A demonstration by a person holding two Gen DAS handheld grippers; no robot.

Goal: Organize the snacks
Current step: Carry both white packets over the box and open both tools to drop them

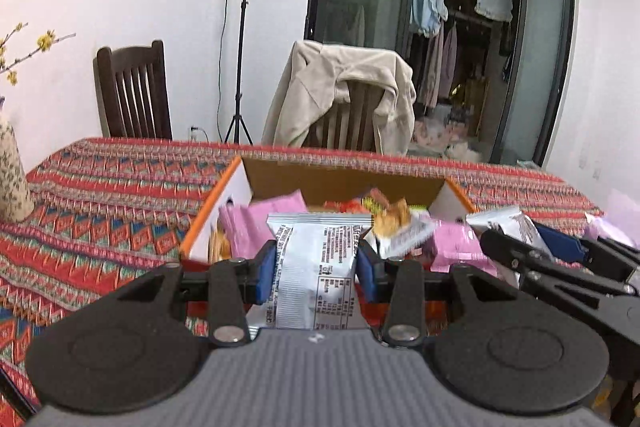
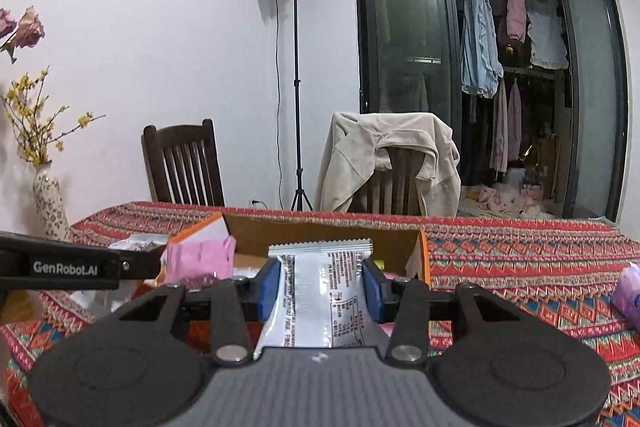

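In the left wrist view, the left gripper [image 1: 316,263] is clamped on a silver packet [image 1: 316,267], its blue pads pressing both sides, held just in front of an open cardboard box [image 1: 344,179] on the patterned counter [image 1: 100,195]. The box holds pink packets [image 1: 256,227], an orange-printed snack [image 1: 392,219] and red wrappers at the back. The right gripper [image 1: 516,239] shows at the right edge with its own silver packet [image 1: 508,223]. In the right wrist view, the right gripper [image 2: 320,287] grips a second silver packet [image 2: 320,291] before the same box [image 2: 320,231], where a pink packet [image 2: 200,259] lies at the left. A purple packet [image 2: 628,291] lies on the counter [image 2: 520,259], well apart to the right.
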